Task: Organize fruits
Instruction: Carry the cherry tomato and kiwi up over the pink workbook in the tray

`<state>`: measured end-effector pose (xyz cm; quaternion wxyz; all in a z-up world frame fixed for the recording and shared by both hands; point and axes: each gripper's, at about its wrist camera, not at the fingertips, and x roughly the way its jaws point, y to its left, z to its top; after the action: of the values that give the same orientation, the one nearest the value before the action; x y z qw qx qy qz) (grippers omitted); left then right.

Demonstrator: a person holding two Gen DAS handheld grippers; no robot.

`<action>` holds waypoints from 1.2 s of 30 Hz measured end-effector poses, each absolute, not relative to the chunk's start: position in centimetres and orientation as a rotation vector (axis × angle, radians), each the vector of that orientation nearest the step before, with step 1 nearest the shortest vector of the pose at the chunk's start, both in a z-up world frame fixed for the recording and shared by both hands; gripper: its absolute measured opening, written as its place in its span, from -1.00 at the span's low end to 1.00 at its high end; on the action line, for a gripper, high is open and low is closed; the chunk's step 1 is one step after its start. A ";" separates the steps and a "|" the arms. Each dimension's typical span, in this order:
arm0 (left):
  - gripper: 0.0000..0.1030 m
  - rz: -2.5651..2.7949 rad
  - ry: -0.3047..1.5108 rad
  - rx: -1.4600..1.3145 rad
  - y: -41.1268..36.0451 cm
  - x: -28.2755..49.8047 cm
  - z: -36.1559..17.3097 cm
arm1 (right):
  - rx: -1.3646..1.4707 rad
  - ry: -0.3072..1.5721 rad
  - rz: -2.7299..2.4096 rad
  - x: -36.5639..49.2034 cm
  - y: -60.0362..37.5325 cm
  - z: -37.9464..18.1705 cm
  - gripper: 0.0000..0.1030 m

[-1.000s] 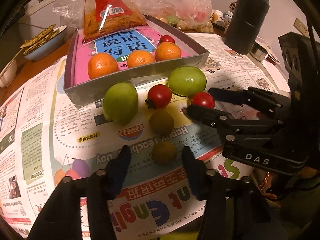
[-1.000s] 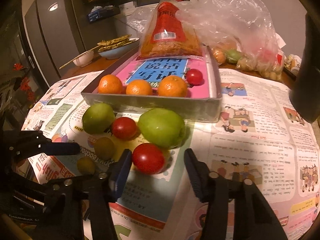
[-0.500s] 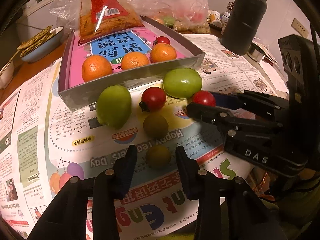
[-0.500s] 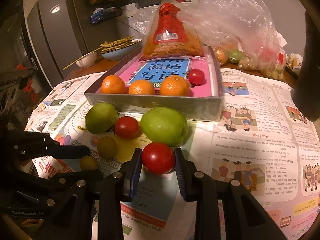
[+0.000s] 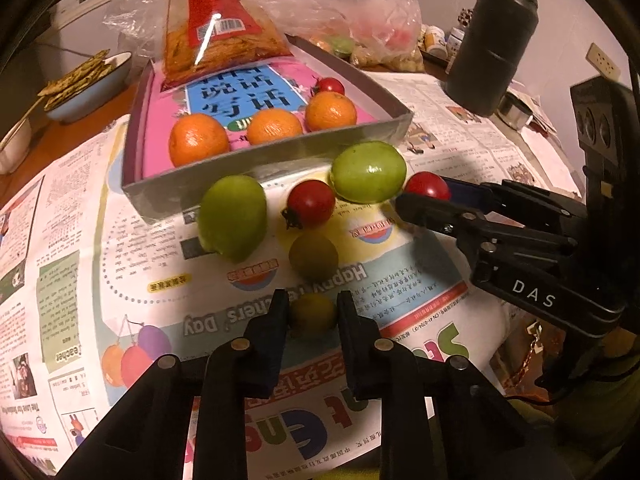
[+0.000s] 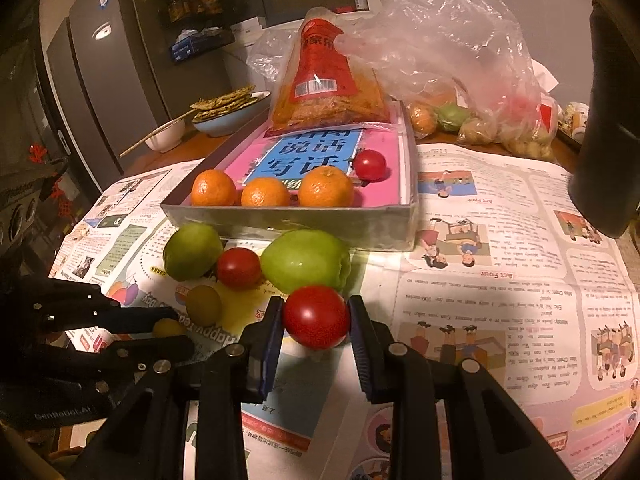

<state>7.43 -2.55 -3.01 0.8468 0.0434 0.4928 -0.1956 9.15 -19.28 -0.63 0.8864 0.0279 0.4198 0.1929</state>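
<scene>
My left gripper [image 5: 312, 307] is shut on a small yellow-green fruit [image 5: 313, 316] that rests on the newspaper. My right gripper [image 6: 316, 312] is shut on a red tomato [image 6: 316, 318], just in front of a big green fruit [image 6: 306, 260]. Between the two grippers lie another green fruit [image 5: 234, 216], a second red tomato [image 5: 311, 204] and an olive-coloured fruit [image 5: 313, 256]. Behind them stands a grey box [image 5: 280, 156] with a pink floor, holding three oranges [image 5: 274, 126] and a small tomato [image 5: 329, 85].
A red snack bag [image 5: 218, 32] leans on the far end of the box. A clear plastic bag [image 5: 360, 12] with more fruit lies behind it. A black flask [image 5: 494, 36] stands at the back right, and a bowl of crackers [image 5: 86, 84] at the back left. Newspaper [image 5: 120, 272] covers the table.
Both grippers went from open to shut: the left one on the small yellow-green fruit, the right one on the red tomato. Neither hand has shifted much.
</scene>
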 end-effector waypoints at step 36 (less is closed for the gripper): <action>-0.51 -0.341 0.919 0.065 -1.4 11.9 2.4 | 0.102 0.791 0.373 10.1 -21.2 2.2 -0.37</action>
<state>11.87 -1.38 2.41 0.8818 0.0313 0.4413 -0.1637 10.13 -21.17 2.19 0.9047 0.0494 0.3827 0.1806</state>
